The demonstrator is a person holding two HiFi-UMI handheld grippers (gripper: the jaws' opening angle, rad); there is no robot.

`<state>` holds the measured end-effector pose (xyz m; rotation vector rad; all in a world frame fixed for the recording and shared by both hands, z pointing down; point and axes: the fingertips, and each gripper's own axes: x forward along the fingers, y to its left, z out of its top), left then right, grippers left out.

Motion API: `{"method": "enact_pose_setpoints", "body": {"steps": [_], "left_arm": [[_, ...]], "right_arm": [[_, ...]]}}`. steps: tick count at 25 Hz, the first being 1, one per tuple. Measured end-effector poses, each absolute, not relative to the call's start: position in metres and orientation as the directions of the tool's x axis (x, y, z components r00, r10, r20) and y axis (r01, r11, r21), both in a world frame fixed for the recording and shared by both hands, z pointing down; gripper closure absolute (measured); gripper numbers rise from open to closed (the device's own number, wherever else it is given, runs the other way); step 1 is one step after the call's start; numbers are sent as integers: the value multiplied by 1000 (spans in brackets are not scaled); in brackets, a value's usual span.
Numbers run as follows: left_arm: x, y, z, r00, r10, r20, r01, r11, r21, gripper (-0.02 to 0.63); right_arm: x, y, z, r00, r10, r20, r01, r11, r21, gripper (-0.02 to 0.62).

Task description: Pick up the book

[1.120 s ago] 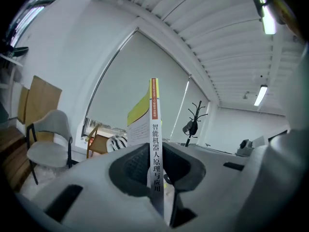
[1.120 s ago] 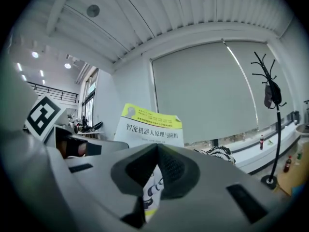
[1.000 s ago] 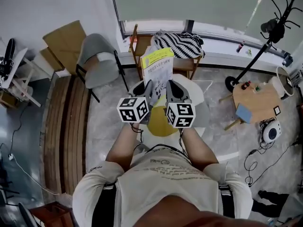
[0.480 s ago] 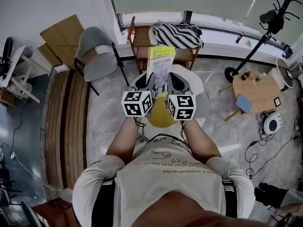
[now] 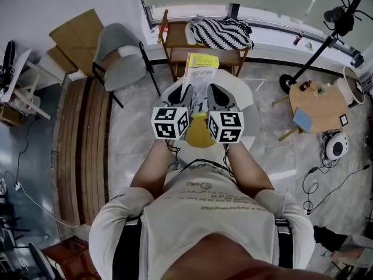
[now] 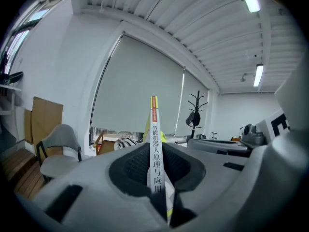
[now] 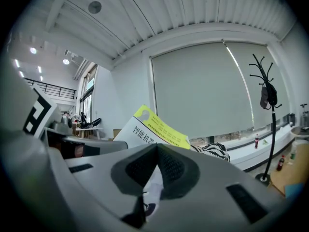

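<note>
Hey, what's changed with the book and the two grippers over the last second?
The book has turned from a slant, cover facing the head camera, to stand straighter, its spine now showing at its left. Nothing was taken or released: the left gripper and right gripper stay shut on its lower part. The grey chair behind has not moved.

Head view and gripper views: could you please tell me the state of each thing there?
book: held by both grippers.
left gripper: jaws shut on the book's spine.
right gripper: jaws shut on the book.
window blind: lowered.
ceiling light: on.
</note>
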<state>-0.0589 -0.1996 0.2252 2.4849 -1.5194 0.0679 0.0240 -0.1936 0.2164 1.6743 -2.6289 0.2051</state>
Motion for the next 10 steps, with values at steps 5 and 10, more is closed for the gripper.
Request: {"method": "enact_pose_setpoints", "body": {"steps": [5, 10], "left_arm": [[-65, -198, 228, 453, -876, 163, -888, -429, 162, 531], [-74, -200, 231, 446, -879, 169, -892, -422, 162, 531]], "right_arm": [[20, -192, 218, -430, -899, 84, -901, 422, -105, 569], [13, -194, 217, -434, -897, 79, -899, 426, -101, 569]]}}
